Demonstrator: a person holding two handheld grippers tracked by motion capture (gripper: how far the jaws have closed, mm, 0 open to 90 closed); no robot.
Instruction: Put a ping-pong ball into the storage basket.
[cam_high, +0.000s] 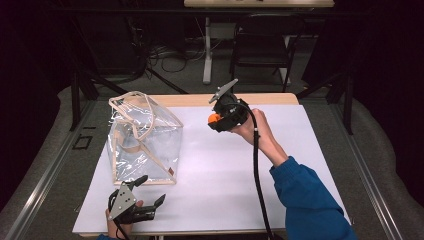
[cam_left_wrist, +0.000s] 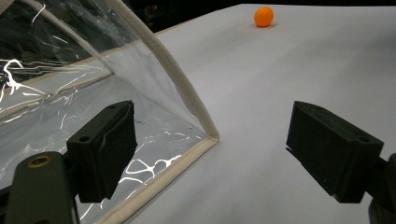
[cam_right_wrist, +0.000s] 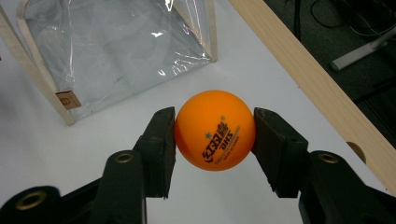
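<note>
From the high view, my right gripper holds the orange ball above the far middle of the white table, well apart from the clear bag, while my left gripper rests open by the bag's near corner. In the left gripper view the jaws stand wide with nothing between them, the bag's edge just beside one. In the right gripper view both pads clamp the ball. So I judge the pickup done; carrying it to the bag and dropping it in remain.
</note>
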